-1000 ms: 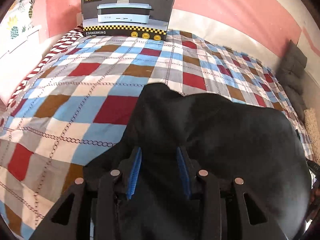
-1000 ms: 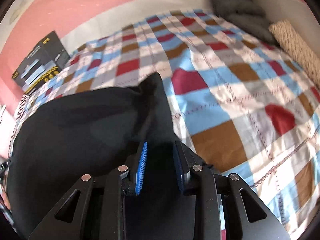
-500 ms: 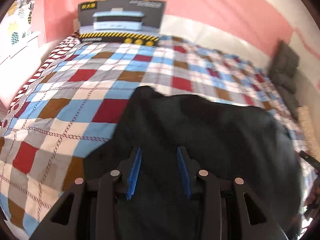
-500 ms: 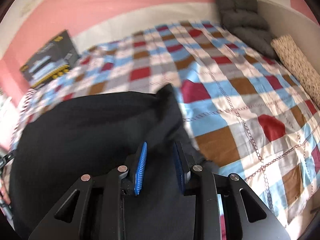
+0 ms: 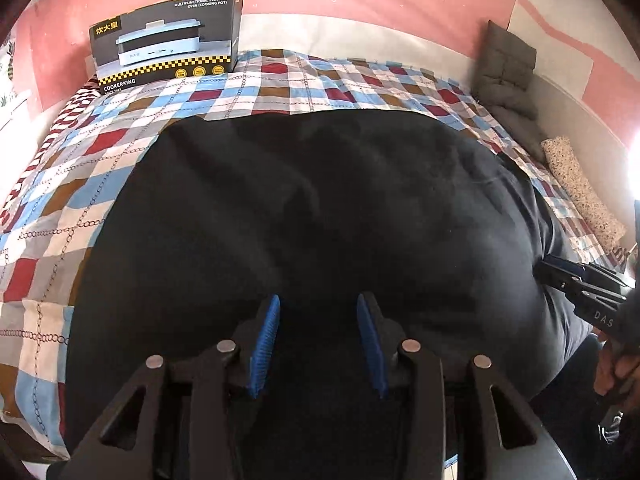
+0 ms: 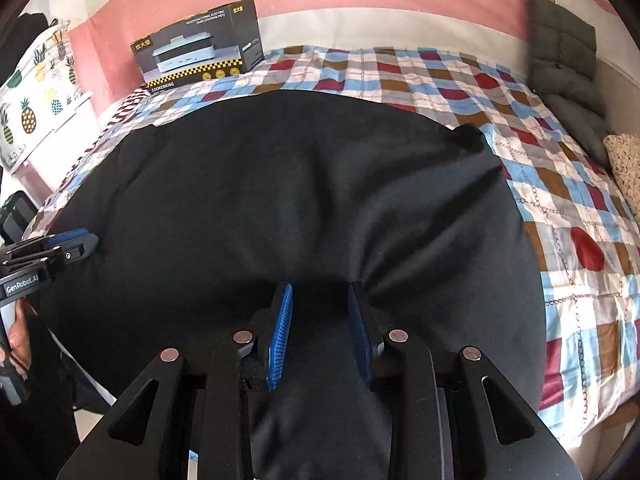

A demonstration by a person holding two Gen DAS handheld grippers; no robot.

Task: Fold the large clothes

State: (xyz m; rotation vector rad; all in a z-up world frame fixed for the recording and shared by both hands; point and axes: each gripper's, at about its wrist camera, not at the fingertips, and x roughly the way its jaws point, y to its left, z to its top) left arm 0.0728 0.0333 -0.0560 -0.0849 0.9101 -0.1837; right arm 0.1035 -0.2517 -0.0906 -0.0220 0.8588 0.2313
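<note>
A large black garment [image 5: 320, 208] lies spread over the checked bed [image 5: 280, 80] and hangs over the near edge; it also fills the right wrist view [image 6: 300, 200]. My left gripper [image 5: 318, 344] grips its near edge at the left, blue pads [image 5: 264, 340] pressed on bunched cloth. My right gripper [image 6: 320, 328] grips the near edge at the right, cloth gathered between its pads [image 6: 280, 328]. Each gripper shows in the other's view: the right one [image 5: 576, 280] and the left one [image 6: 60, 248], both at the garment's sides.
A black cooker box [image 5: 168, 44] stands at the head of the bed against the pink wall. A grey cushion [image 5: 508, 68] and a speckled roll [image 5: 580, 188] lie along the right side. A pineapple-print cloth [image 6: 36, 92] hangs at the left.
Both grippers have pulled back and apart with the garment's edge. The black garment, bunched before, is now stretched wide and flat across the bed.
</note>
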